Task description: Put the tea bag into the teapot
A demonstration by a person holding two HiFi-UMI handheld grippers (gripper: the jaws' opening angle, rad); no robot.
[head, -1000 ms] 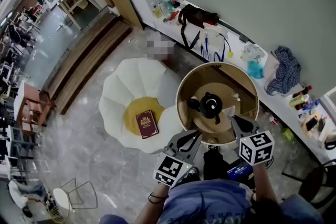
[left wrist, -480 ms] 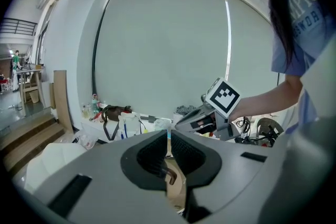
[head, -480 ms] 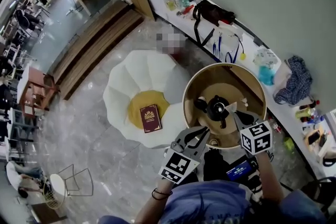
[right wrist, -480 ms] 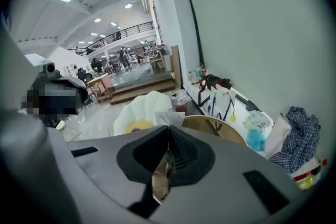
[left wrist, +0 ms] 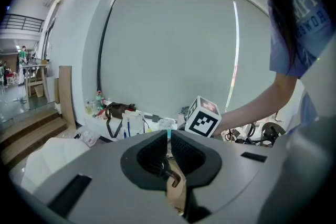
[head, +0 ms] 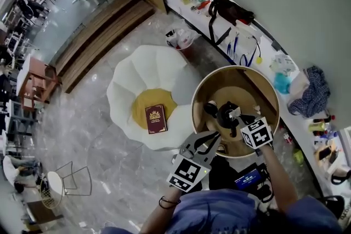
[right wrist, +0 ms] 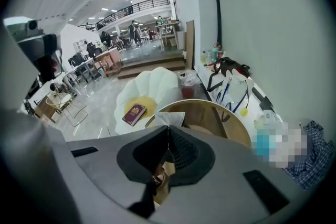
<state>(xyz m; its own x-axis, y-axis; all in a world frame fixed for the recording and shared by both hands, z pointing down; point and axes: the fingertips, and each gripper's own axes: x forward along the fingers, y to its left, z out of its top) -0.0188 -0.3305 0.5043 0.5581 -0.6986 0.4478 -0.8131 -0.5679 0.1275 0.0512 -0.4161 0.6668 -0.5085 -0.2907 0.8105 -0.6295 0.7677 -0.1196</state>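
Jaws of the right gripper clench the tea bag, which pokes past their tips.

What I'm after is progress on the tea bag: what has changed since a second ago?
The right gripper, shut on the tea bag, moved forward over the round table until its tips reached the teapot. Nothing was let go. The left gripper stayed shut at the table's near edge; the teapot stayed put.

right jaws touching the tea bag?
Touching. Right gripper view shows the right gripper shut on the white tea bag, which pokes out past the jaws.
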